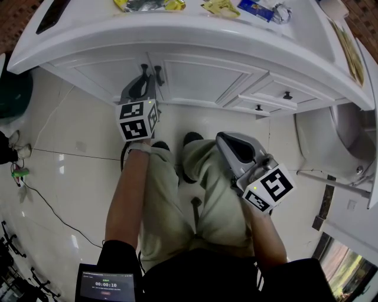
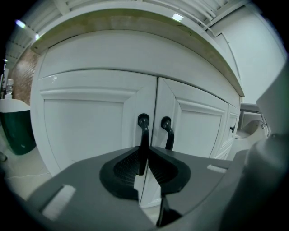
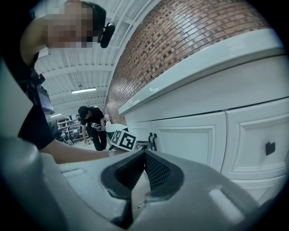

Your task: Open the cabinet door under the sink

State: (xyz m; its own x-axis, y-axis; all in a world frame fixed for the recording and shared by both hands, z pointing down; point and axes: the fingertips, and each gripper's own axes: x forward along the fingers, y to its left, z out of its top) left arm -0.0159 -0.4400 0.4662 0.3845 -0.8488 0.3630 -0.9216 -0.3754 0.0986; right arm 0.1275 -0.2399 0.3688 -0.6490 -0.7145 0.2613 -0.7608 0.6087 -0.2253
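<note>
Below the countertop (image 1: 177,29) both cabinet doors (image 2: 86,131) stand closed, left gripper (image 2: 146,149) jaws clamping the left handle (image 2: 144,128), right gripper (image 3: 144,153) jaws together

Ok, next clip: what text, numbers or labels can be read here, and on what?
"00:00:10": on the dark screen at the bottom of the head view.
Other lines on that screen: too small to read.
Packets on the countertop: print too blurred.
Marker cubes: black-and-white squares only, no words.

Head view steeply overhead; gripper views close on shared cabinet (image 2: 86,135).
</note>
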